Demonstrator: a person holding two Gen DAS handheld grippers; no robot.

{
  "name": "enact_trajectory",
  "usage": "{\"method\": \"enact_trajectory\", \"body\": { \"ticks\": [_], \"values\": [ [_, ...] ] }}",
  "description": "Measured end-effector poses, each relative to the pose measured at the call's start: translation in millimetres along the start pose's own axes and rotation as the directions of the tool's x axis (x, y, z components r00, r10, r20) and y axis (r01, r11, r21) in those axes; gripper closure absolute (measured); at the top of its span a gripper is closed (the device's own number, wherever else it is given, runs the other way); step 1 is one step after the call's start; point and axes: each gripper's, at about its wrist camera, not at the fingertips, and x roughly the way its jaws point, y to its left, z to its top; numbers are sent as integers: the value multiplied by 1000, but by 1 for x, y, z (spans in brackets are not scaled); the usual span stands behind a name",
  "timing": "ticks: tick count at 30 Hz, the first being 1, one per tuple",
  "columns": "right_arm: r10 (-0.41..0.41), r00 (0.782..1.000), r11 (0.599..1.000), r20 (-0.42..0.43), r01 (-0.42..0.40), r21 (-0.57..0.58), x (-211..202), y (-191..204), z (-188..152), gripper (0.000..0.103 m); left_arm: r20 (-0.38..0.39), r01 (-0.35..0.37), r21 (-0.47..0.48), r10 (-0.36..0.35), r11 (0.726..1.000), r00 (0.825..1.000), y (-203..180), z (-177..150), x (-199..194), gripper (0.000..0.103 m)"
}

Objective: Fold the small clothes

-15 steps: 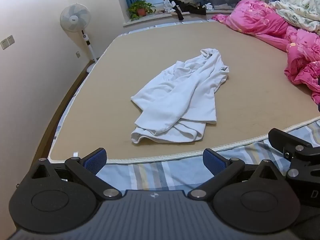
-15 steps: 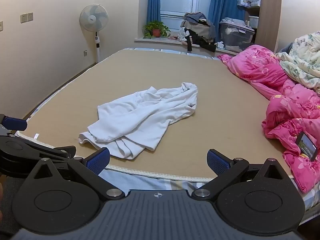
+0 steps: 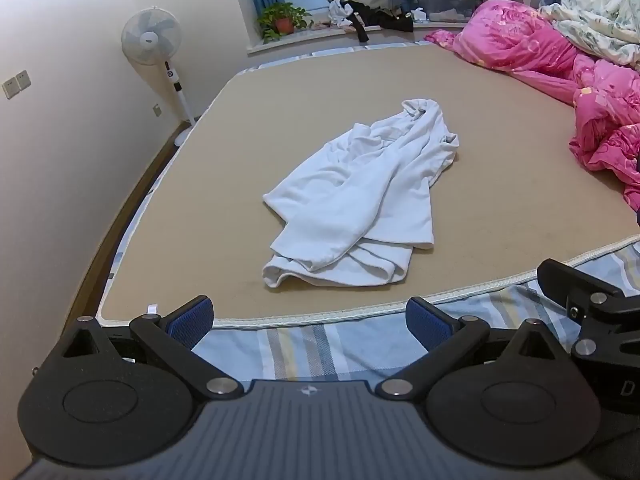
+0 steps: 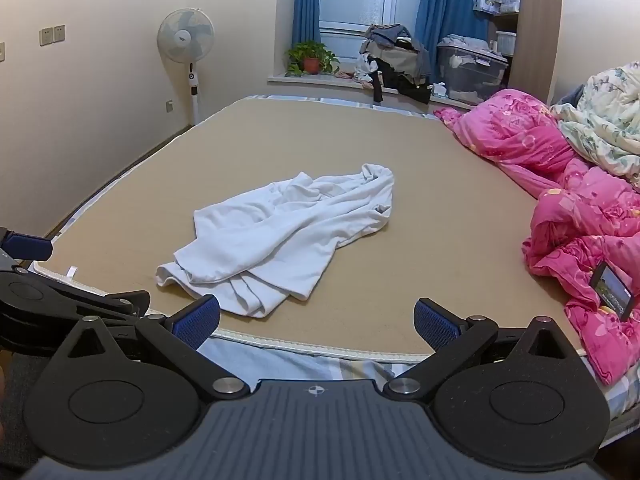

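A crumpled white garment point(image 3: 360, 196) point(image 4: 288, 236) lies in a loose heap on the tan mat point(image 3: 500, 184) point(image 4: 440, 248) that covers the bed. My left gripper point(image 3: 308, 316) hangs open over the striped sheet at the bed's near edge, short of the garment, with nothing between its blue pads. My right gripper point(image 4: 316, 322) is open too, above the same near edge, with the garment's near corner just beyond its left finger point(image 4: 198, 320). Each gripper shows at the side of the other's view.
A pink quilt point(image 3: 560, 64) point(image 4: 580, 220) and a floral blanket point(image 4: 600, 124) are piled along the bed's right side, with a phone point(image 4: 612, 290) resting on the quilt. A standing fan point(image 4: 186, 48), a potted plant point(image 4: 310, 60), clothes and a storage box sit by the far window.
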Motion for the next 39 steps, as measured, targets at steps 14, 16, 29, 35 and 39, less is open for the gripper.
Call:
{"method": "enact_trajectory", "body": {
  "ticks": [14, 16, 29, 35, 39],
  "values": [
    [-5, 1000, 1000, 4, 5, -7, -3, 0, 1, 1, -8, -2, -1, 2, 1000, 1000, 0, 6, -1, 1],
    [-5, 1000, 1000, 5, 5, -5, -4, 0, -2, 1, -7, -7, 1, 7, 1000, 1000, -1, 6, -2, 1],
    [1, 1000, 1000, 13, -2, 16, -3, -4, -1, 1, 10, -23, 10, 23, 1000, 1000, -3, 3, -7, 1],
    [-1, 1000, 1000, 17, 1, 11, -4, -3, -2, 1, 12, -23, 2, 23, 1000, 1000, -2, 3, -9, 1],
    [-1, 1000, 1000, 17, 1, 9, -5, -2, -1, 1, 10, -21, 0, 21, 1000, 1000, -2, 2, -10, 1]
  ]
}}
